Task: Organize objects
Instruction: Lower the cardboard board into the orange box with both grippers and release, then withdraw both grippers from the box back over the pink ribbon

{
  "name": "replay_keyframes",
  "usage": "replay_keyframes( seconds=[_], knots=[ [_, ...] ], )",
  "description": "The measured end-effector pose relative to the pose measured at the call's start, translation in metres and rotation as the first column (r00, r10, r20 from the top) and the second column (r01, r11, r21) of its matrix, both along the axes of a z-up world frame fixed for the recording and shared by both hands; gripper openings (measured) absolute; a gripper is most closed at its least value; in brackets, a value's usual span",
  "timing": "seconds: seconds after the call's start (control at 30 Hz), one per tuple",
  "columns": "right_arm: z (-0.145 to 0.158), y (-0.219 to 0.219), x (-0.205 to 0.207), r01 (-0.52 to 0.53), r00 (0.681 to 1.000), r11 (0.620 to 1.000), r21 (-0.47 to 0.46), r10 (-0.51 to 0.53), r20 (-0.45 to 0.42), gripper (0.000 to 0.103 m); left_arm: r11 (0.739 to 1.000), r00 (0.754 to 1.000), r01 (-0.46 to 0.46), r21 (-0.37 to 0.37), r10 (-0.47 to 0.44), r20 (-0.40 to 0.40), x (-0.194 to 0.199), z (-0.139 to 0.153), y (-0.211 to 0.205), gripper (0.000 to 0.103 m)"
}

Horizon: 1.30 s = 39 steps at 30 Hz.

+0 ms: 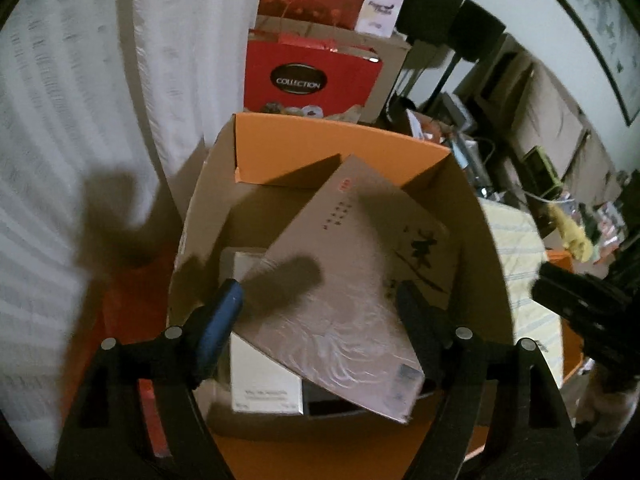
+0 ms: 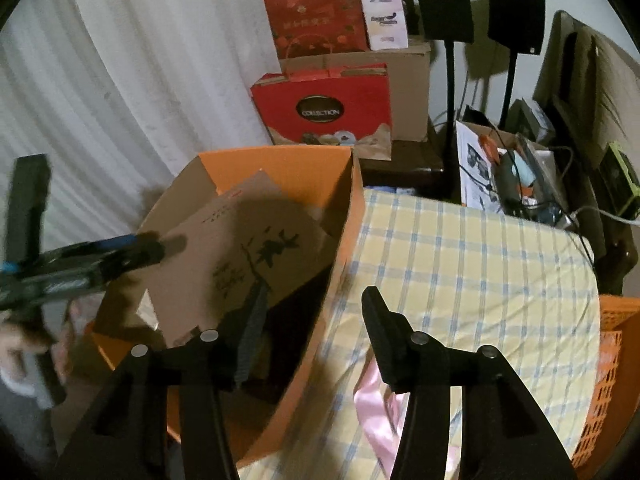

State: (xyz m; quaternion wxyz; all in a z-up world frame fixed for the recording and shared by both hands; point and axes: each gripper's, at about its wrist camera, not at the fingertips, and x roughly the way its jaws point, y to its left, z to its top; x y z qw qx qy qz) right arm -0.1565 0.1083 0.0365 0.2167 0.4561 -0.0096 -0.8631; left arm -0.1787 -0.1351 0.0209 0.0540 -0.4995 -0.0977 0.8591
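While both tongs stand spread wide with nothing between their fingers, an orange carton (image 1: 344, 152) sits open-topped beneath them, its flaps up and its inner walls plain brown card. Leaning askew inside it is a flat brown gift box (image 1: 352, 280) wrapped in clear film, printed with dark brush-style characters and a small red mark near its upper edge; its lower corner pokes out over the near rim of the carton. Under that box lies a white box (image 1: 264, 384) with small grey lettering, and something dark sits beside it (too shadowed to tell what).

The left tongs (image 1: 320, 300) hover just above the gift box, a blue-padded finger on one side and a dark one on the other, apparently not touching it, though blur makes that hard to judge. In the right wrist view the same tool (image 2: 132, 248) reaches in from the left over the carton (image 2: 280, 168), a hand faintly visible on its handle. The right tongs (image 2: 312, 308) hang over the carton's right wall, one finger above the interior near the gift box (image 2: 248, 248), the other over a yellow-and-blue checked cloth (image 2: 460, 260) just beside the carton. A pink ribbon (image 2: 372, 400) lies on that cloth. Behind stand a red bag marked COLLECTION (image 2: 324, 108), white curtains (image 2: 120, 80) and two black speakers on stands (image 2: 440, 4).
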Motion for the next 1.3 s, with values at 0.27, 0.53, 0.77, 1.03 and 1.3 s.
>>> replay_keyframes(
  seconds=[0.27, 0.53, 0.77, 1.03, 1.3],
  knots=[
    [-0.016, 0.001, 0.019, -0.005, 1.0, 1.0, 0.005, 0.005, 0.014, 0.051, 0.999, 1.0, -0.008, -0.052, 0.009, 0.016, 0.0, -0.016, -0.002, 0.077],
    [-0.029, 0.005, 0.022, 0.009, 0.999, 1.0, -0.018, -0.008, 0.045, 0.051, 0.999, 0.997, 0.021, -0.04, -0.018, 0.081, 0.011, -0.015, 0.001, 0.065],
    [-0.032, 0.012, 0.021, 0.028, 0.998, 0.999, -0.03, -0.026, 0.057, 0.051, 0.992, 0.982, 0.121, 0.048, -0.126, 0.141, 0.045, -0.009, 0.017, 0.05],
    [-0.027, 0.024, 0.03, 0.048, 0.998, 0.998, -0.032, -0.047, 0.045, 0.051, 0.979, 0.968, 0.203, -0.024, -0.197, 0.154, 0.068, -0.008, 0.061, 0.05],
    [-0.017, 0.056, 0.044, 0.098, 0.995, 0.995, 0.02, -0.098, 0.002, 0.056, 0.988, 0.986, 0.157, -0.003, -0.157, 0.058, 0.074, 0.006, 0.058, 0.077]
  ],
)
